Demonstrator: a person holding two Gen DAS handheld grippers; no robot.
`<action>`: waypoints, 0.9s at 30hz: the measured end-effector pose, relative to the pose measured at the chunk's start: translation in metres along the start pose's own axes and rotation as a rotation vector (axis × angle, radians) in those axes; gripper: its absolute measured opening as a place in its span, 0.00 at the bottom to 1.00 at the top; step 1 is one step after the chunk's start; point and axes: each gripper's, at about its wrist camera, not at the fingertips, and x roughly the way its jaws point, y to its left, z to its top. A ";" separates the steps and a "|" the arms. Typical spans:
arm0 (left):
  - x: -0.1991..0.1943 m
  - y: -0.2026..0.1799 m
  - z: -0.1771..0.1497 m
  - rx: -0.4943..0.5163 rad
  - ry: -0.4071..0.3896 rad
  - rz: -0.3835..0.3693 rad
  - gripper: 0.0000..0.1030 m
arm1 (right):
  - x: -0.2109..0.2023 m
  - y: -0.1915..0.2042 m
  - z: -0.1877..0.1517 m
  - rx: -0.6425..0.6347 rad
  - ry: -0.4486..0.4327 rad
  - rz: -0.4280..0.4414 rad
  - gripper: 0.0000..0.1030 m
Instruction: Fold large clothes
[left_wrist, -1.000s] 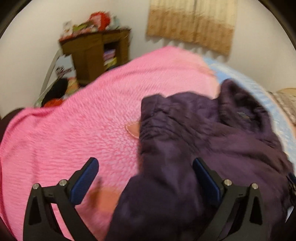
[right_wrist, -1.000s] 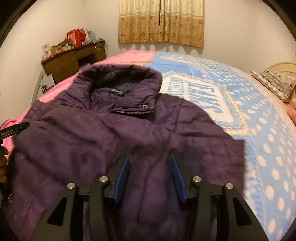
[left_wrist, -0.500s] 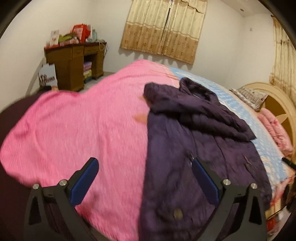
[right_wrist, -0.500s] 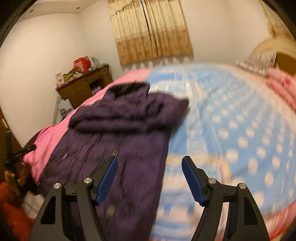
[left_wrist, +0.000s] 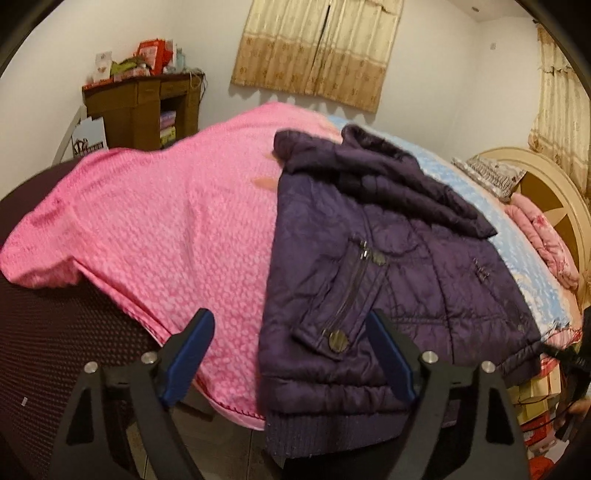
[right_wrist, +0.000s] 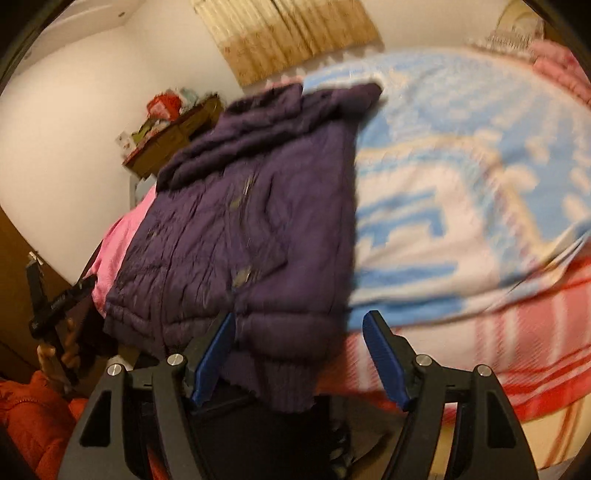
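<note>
The left gripper (left_wrist: 291, 356) is nearest in its own view, at the near edge of the bed (left_wrist: 44, 332). Its blue pads (left_wrist: 190, 360) stand wide apart and the jaws are closing. The bottom hem of the purple jacket (left_wrist: 369, 266) sits between them, but the pads do not press on it, so this gripper holds nothing. The right gripper (right_wrist: 299, 356) is also at the near edge of the bed. Its blue pads (right_wrist: 384, 360) stand apart too. The jacket's ribbed hem hangs over the edge between them, but they do not pinch it. That view is blurry. The jacket lies flat on the bed with its hem at the near edge and its collar toward the far edge. Its sleeves are folded across the chest. Under the jacket's left side is a pink blanket (left_wrist: 166, 229) that covers the left part of the bed. Under its right side is a blue blanket (right_wrist: 461, 155) with pale spots. At the right edge of the bed sit a folded pink quilt (left_wrist: 543, 236), a striped pillow (left_wrist: 487, 171) and a round headboard (left_wrist: 554, 199). Past the far left corner stands a brown wooden desk (left_wrist: 140, 107) with boxes on top. On the far wall hang tan curtains (left_wrist: 317, 51).
</note>
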 end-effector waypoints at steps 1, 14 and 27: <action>-0.003 0.000 0.001 0.000 -0.013 0.000 0.83 | 0.003 0.004 -0.001 -0.017 0.016 0.004 0.70; 0.000 0.003 0.008 -0.025 -0.026 -0.022 0.83 | 0.011 0.007 0.006 0.003 0.148 0.005 0.30; -0.019 0.020 0.050 -0.024 -0.142 0.024 0.85 | -0.007 0.043 0.120 0.097 -0.044 0.365 0.20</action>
